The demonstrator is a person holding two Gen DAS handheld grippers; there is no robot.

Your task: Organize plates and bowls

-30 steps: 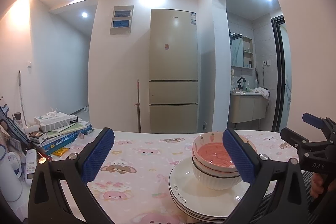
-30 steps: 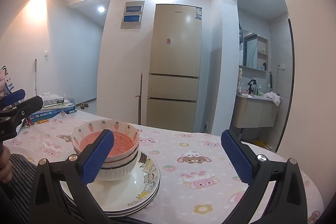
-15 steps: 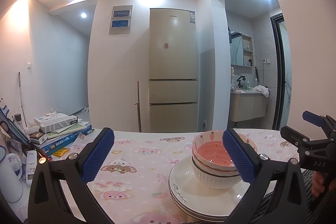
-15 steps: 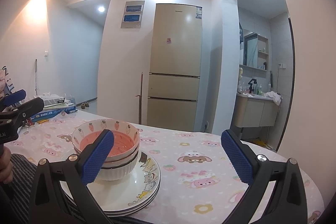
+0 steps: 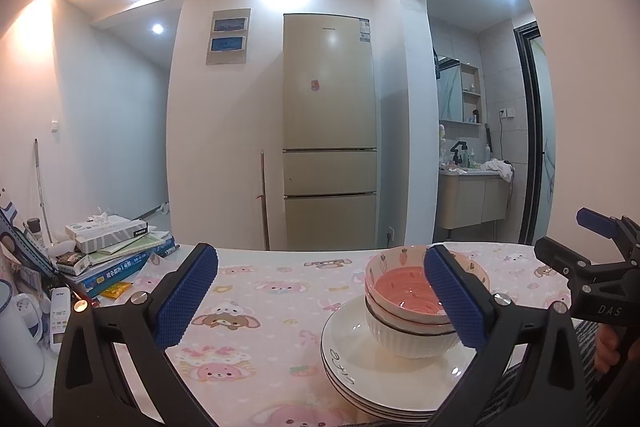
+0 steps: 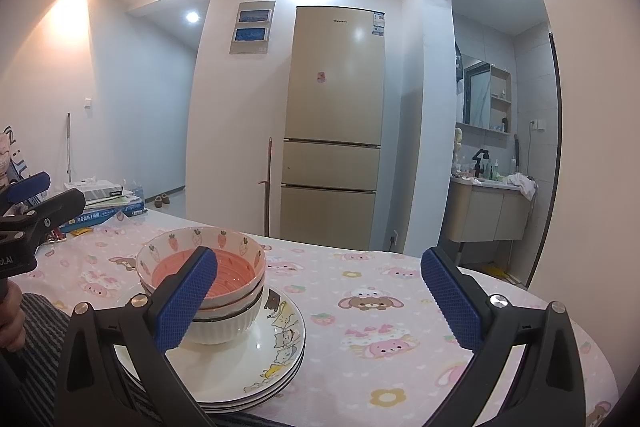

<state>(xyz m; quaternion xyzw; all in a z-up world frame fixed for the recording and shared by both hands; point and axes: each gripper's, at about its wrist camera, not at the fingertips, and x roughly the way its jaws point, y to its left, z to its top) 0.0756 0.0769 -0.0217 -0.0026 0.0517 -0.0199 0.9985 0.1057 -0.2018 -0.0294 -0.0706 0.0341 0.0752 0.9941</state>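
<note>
The stacked bowls (image 5: 412,311) are sitting on the stacked plates (image 5: 384,375), and the whole pile is resting on the pink-clothed counter (image 5: 260,307) near its front edge. Taking that pile as the landmark: the left claw (image 5: 320,301) is hovering to the pile's left with its blue pads spread wide and holding nothing, its right pad overlapping the bowls in view. The right claw (image 6: 320,301) is hovering to the pile's right, likewise spread apart and empty, its left pad overlapping the bowls. So the pile is lying between the two claws, roughly equally near each, and low in front of both. The bowls and plates are round, with no long axis to align to. Judging by the tidy stack, organizing is looking nearly complete.
</note>
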